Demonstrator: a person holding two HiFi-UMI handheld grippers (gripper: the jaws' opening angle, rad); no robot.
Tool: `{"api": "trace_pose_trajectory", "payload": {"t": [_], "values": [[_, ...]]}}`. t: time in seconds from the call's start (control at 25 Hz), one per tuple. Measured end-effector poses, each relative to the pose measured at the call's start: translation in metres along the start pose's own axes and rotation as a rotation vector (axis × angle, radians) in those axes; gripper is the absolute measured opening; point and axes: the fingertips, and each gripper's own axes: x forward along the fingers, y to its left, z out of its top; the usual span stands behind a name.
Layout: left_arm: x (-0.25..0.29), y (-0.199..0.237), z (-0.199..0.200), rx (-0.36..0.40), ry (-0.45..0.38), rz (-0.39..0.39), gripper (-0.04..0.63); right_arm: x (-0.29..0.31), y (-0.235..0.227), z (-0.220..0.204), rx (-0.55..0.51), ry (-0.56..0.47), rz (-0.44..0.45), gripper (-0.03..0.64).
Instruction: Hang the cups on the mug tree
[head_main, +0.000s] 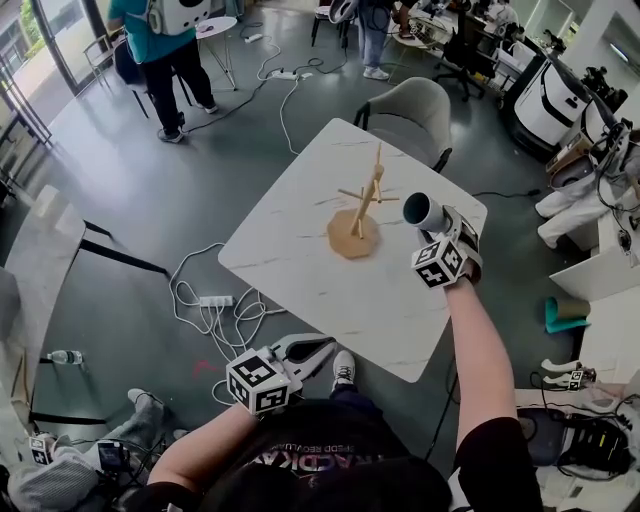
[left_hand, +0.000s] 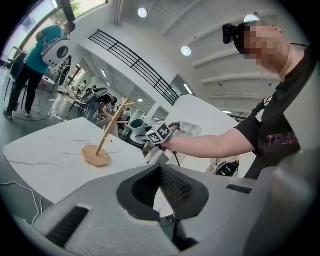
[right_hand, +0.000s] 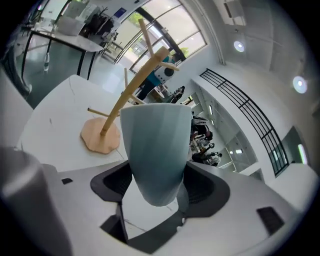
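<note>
The wooden mug tree stands on its flat base in the middle of the white marble table, with bare pegs. My right gripper hovers just right of the tree, shut on a pale blue-grey cup. The right gripper view shows the cup upright and clamped between the dark pads, with the tree behind it to the left. My left gripper hangs off the table's near edge. In its own view the left gripper is shut on nothing, and the tree stands far ahead.
A grey chair stands at the table's far side. White cables and a power strip lie on the floor to the left. A second table is at far left, and a person stands further back.
</note>
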Motion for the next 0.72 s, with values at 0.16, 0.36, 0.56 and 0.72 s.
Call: {"api": "trace_pose_trajectory", "payload": {"t": [0.16,0.36,0.56,0.72], "values": [[-0.006,-0.001,0.000,0.004,-0.007,-0.004,-0.003,0.005,-0.002,0.003,-0.151,0.072,-0.011,0.319],[-0.016,-0.001,0.000,0.003,-0.016,0.001,-0.003,0.008,-0.003,0.015,-0.325,0.134,-0.018,0.319],[-0.023,0.001,-0.001,0.000,-0.023,0.005,-0.003,0.013,-0.002,0.023,-0.453,0.183,-0.023,0.319],[-0.029,0.001,-0.001,-0.004,-0.026,0.009,-0.003,0.014,-0.001,0.026,-0.514,0.218,-0.024,0.319]]}}
